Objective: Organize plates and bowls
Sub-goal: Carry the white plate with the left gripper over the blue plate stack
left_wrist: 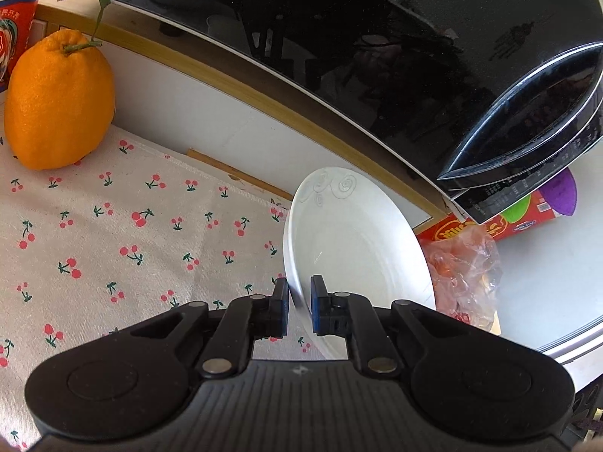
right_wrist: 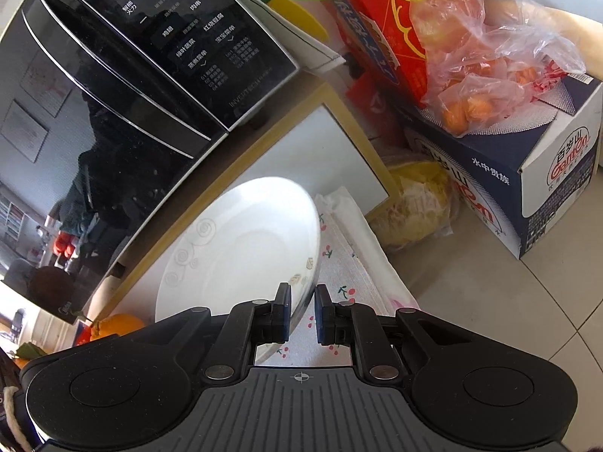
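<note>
Both the left tongs (left_wrist: 299, 310) and the right tongs (right_wrist: 302, 312) pinch the white plate (left_wrist: 354, 241) by opposite rims at frame centre, so carrying it level to its stack likely comes next.

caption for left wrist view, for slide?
Left gripper pinching the rim of a white plate above the cherry-print cloth.

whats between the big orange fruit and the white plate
Only bare cherry-print cloth between the orange fruit and the white plate, in the left wrist view.
</note>
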Demonstrator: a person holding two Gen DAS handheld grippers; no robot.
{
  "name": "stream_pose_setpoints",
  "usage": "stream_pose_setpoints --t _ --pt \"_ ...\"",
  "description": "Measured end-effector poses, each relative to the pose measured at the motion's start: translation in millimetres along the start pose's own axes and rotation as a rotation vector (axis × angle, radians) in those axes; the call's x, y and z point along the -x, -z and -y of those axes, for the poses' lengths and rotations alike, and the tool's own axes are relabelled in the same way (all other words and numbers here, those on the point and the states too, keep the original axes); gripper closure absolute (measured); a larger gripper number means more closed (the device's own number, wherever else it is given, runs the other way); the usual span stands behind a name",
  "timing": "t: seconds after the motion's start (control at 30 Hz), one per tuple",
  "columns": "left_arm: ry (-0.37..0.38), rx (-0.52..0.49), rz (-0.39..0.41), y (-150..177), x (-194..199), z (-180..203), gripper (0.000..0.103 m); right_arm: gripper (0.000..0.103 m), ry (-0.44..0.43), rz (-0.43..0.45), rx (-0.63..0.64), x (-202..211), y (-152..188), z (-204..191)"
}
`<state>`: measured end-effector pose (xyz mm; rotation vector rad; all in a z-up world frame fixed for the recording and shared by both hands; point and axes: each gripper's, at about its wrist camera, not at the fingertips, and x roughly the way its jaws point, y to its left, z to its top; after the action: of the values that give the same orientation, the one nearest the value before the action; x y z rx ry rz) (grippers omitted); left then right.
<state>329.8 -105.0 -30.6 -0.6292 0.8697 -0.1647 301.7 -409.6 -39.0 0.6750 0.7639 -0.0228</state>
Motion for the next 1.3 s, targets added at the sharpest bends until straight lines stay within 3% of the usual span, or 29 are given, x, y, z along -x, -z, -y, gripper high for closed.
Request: stream_pose_setpoints --t 0.43,0.73,0.97,1.3 --pt "-0.009 0.018 0.018 20 23 5 0.093 0.09 0.003 -0.008 0.071 33 2 -11" --pt "0.017 0.045 0.078 34 74 8 0.093 0.09 -0.031 0.016 0.154 80 17 -39" --pt "0.008 0.071 0.137 45 127 -9 0.093 0.089 -0.065 0.005 0.247 105 46 -75" --pt "-0.035 0.053 0.231 66 203 -44 0.093 0.089 -0.109 -0.014 0.382 136 116 -132"
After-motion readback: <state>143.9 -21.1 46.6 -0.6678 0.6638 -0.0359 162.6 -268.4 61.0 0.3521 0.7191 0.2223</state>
